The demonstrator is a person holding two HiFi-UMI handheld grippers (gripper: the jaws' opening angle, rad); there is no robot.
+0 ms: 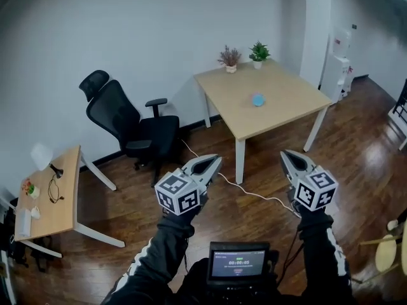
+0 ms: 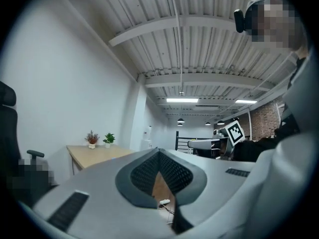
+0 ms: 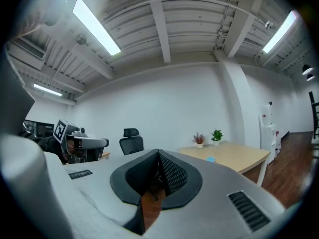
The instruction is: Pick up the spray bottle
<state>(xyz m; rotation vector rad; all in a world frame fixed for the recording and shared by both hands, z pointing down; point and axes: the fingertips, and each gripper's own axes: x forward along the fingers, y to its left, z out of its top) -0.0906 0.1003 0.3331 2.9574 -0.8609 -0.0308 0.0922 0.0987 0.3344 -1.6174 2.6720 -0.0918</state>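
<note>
A small blue thing [image 1: 257, 100], too far off to tell its shape, stands in the middle of the light wooden table [image 1: 280, 110] across the room; in the right gripper view it is a blue speck [image 3: 211, 159] on the tabletop. Both grippers are held level over the wooden floor, well short of the table. My left gripper [image 1: 216, 161] points toward the table's near leg, its jaws together and empty [image 2: 158, 151]. To its right my right gripper [image 1: 286, 152] is likewise shut with nothing held [image 3: 158, 152].
Two potted plants [image 1: 230, 58] sit at the table's far edge. A black office chair [image 1: 137, 129] stands left of the table, a smaller desk [image 1: 54, 196] by the left wall. A white cable [image 1: 254, 194] runs across the floor. A water dispenser [image 1: 337, 68] is at the back right.
</note>
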